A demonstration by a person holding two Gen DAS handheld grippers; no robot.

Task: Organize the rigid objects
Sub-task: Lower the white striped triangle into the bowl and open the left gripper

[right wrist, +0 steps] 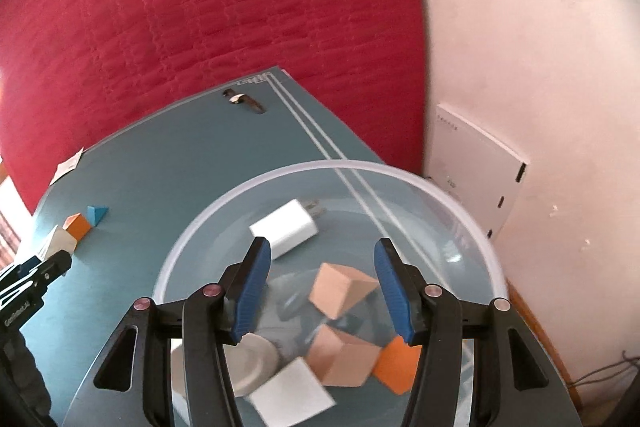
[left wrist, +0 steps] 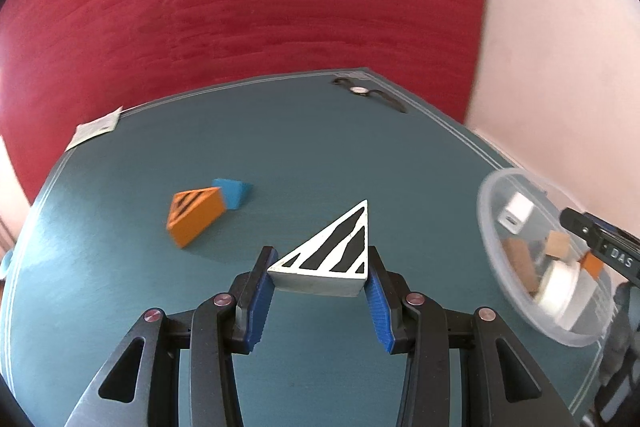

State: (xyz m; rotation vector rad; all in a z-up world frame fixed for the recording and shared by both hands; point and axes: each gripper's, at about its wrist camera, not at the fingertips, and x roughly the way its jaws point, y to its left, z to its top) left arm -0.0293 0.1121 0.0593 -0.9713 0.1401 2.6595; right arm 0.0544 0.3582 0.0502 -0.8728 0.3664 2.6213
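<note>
Already the left gripper (left wrist: 320,273) jaws pinch the striped wedge's (left wrist: 334,247) base corners above the table (left wrist: 120,287); rigid and light, it may slip at those corners. Its apex points away, toward the watch (left wrist: 360,90). Right gripper (right wrist: 322,279) hangs open, empty, over the bowl (right wrist: 472,227).

Bare surface (left wrist: 320,147) lies between orange wedge (left wrist: 196,217) and clear bowl (left wrist: 490,227); wristwatch (left wrist: 370,93) obstructs the far edge.
</note>
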